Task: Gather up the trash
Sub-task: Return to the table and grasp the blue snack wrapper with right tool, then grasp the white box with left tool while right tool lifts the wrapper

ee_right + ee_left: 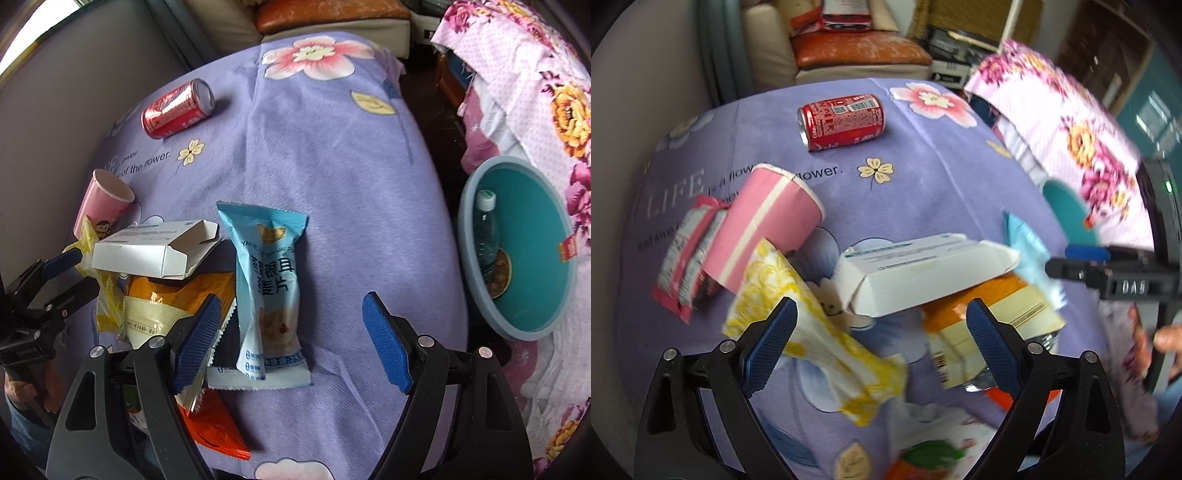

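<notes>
One bottle (487,236) lies in the teal bin (565,295) off the bed's (332,166) right edge; a can (177,109), cup (107,201), box (147,254) and wrappers remain. The blue snack packet (267,291), the likely next pick, lies flat mid-bed, long axis running from near edge to far. Both the right gripper (295,339) and left gripper (882,343) gape empty.

You read: purple cloth (923,177) "LIFE", "of the flower." | other gripper (1123,284) "DAS" | blue packet (269,280) "YAN…", rest unclear
</notes>
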Motion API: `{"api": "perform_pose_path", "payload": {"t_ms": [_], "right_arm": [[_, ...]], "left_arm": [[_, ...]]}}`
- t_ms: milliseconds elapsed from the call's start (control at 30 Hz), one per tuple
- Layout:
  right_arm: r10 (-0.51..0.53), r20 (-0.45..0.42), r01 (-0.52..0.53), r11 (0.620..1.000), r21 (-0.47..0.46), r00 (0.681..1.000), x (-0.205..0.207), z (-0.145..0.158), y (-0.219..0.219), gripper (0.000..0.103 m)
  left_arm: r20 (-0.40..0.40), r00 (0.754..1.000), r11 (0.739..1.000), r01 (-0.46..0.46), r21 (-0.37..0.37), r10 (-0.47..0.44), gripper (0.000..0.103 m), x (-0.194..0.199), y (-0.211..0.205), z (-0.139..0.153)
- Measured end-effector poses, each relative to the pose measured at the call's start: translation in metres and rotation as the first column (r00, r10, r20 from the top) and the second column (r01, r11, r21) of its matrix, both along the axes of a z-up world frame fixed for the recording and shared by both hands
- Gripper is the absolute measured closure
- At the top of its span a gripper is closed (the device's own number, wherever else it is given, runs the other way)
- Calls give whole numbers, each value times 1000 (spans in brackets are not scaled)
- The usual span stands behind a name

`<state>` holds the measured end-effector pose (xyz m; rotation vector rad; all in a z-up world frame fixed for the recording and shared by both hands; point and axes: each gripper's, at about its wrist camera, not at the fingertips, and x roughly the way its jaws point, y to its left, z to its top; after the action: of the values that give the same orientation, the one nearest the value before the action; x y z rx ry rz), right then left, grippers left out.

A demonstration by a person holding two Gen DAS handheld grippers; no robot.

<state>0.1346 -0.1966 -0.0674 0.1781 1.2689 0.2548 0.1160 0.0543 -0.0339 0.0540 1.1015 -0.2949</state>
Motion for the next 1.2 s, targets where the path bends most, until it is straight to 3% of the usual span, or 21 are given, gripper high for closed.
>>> {"api": "perform_pose_path", "payload": {"t_ms": [167,200,267,300,467,600,733,833,900,1000,1067,1200], "right_arm": [[8,-48,-7,1000,28,999,10,-17,8,40],[9,-58,-8,1000,23,998,11,-22,10,47],[28,-31,-28,1000,8,999,12,-20,13,76],[32,-39,-31,999,17,999,12,-21,14,83],[13,-17,-13,1000,23,1000,16,-17,11,86],[-1,-1,1,1000,18,1000,20,-10,7,86],[-19,2,19,999,29,1000,24,-7,0,86],[-35,-3,35,999,36,999,30,-7,-3,86],[-46,-5,46,998,47,999,32,-7,-6,86],[-54,-4,54,997,58,999,35,-7,-8,86],[-55,1,55,997,59,998,37,-6,-8,86],[-73,22,71,995,72,997,39,-4,-13,86]], "left_arm": [[8,990,984,137,115,-139,10,3,-10,-5],[10,984,974,174,148,-178,10,2,-14,-7],[14,974,956,221,191,-228,10,4,-17,-10],[11,968,949,243,200,-250,10,5,-19,-11],[6,944,922,320,217,-329,10,15,-30,-14],[-6,913,874,393,285,-408,10,13,-38,-20],[-4,893,847,428,314,-450,14,12,-36,-23],[-5,890,843,435,316,-457,32,19,-40,-25],[-14,883,836,448,315,-468,52,25,-45,-27],[-33,868,821,481,307,-496,66,31,-54,-30],[-42,861,824,499,268,-507,70,34,-58,-30],[-37,902,892,431,137,-430,81,48,-53,-23]]}}
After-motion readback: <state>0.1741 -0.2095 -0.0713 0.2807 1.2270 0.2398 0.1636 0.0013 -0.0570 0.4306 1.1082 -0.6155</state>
